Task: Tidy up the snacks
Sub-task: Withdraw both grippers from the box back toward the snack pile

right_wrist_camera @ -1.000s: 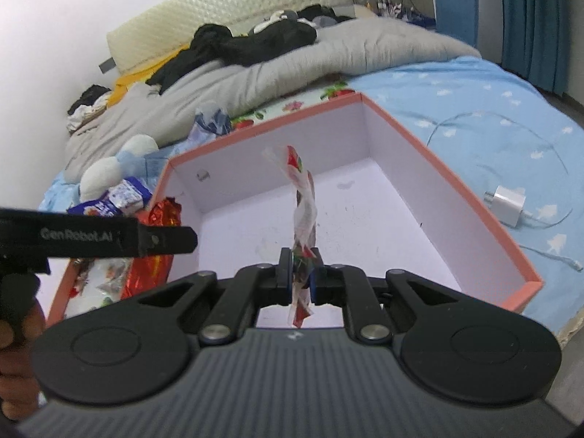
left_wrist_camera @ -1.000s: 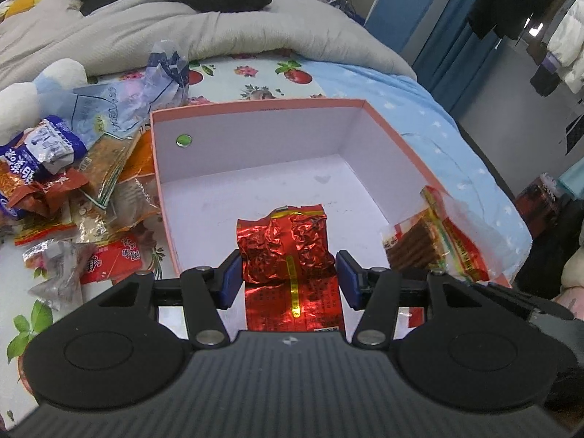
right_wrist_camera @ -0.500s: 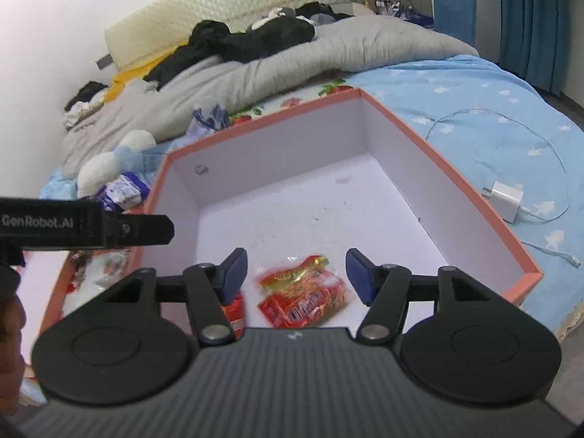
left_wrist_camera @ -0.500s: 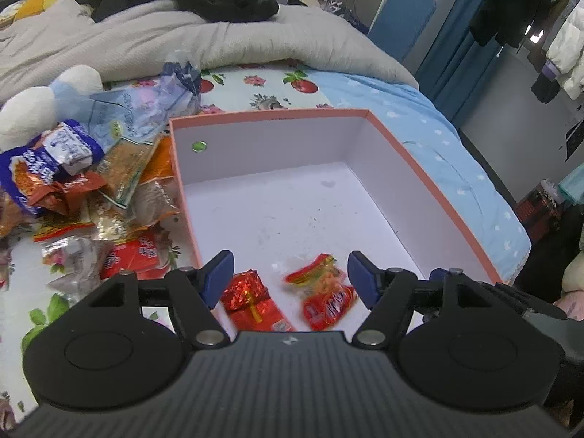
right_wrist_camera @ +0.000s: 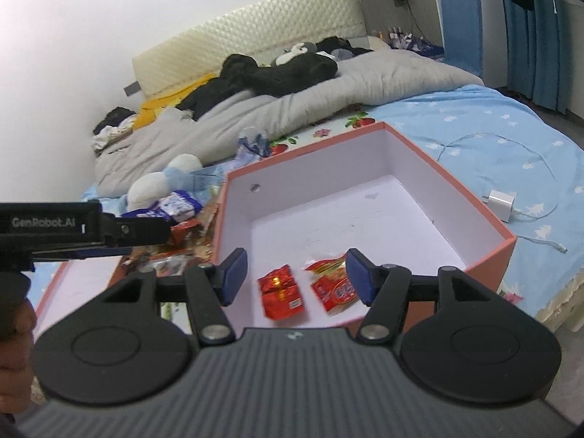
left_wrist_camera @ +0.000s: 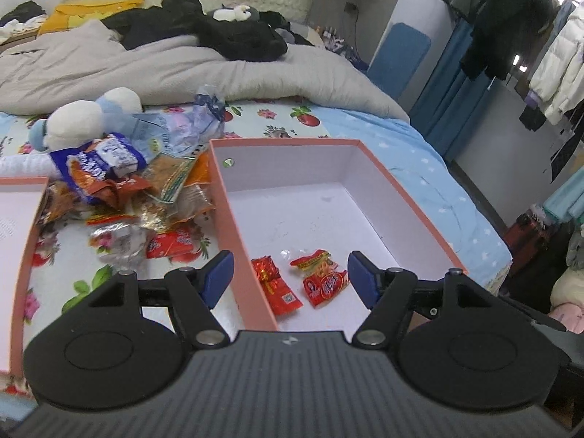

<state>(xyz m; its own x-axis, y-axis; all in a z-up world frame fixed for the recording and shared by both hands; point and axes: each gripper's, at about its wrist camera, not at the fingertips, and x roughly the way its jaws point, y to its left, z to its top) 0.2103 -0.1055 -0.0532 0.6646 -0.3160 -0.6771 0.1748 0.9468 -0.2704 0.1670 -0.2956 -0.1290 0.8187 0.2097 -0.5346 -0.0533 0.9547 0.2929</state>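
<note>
A: We see the crinkled red foil packet (left_wrist_camera: 274, 284) and the red-orange snack sachet (left_wrist_camera: 323, 279) lying side by side at the near end of the salmon-walled cardboard box (left_wrist_camera: 398, 197).

B: Above that box, our left gripper (left_wrist_camera: 288, 279) and right gripper (right_wrist_camera: 296, 276) both gape empty; the loose snack pile (left_wrist_camera: 120, 197) lies left of it.

Box (left_wrist_camera: 401, 197): matt card by the look of it, salmon outside, white inside, floor scuffed. Two packets in it, foil packet (left_wrist_camera: 275, 284) crinkled and glossy, red packet (left_wrist_camera: 323, 279) shiny plastic film. My left gripper (left_wrist_camera: 288, 279): matt black ribbed plastic, blue pads, possibly rubber. Sheet (right_wrist_camera: 492, 138): soft printed cloth. Charger (right_wrist_camera: 500, 204): smooth white plastic.
</note>
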